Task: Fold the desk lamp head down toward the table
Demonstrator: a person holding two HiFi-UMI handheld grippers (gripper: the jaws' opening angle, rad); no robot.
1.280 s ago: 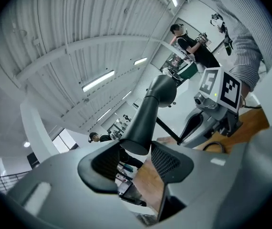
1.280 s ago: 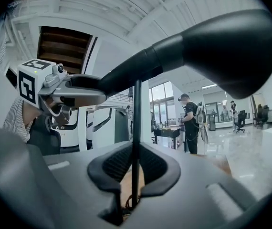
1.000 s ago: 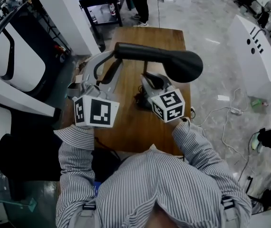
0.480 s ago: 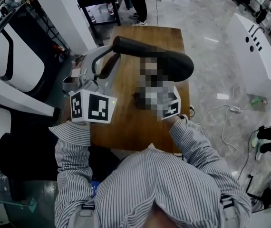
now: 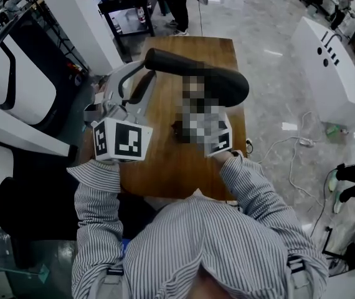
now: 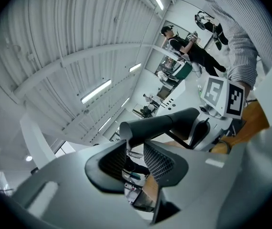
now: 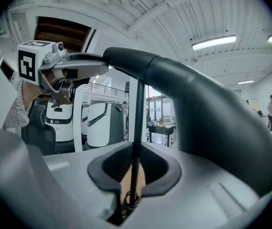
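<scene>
the lamp head (image 5: pixel 196 73) sits high and roughly level above the wooden table (image 5: pixel 165 161), so by the look of it the fold has not begun. the right gripper (image 7: pixel 135 149) has its jaws drawn together on the thin stem (image 7: pixel 137 113), low down under the head. that is probably there to pin the lamp so it does not tip or slide when the head is pushed. the left gripper (image 5: pixel 141 80) reaches up to the head's far end with its jaws apart. from its own view the end of the head lies just beyond the tips, and i cannot tell whether they touch it. taking the tip rather than the middle gives the longest lever on the joint. the next move would likely be closing or pressing there and swinging the head down – slowly, since a stiff hinge could drag the whole lamp over.
</scene>
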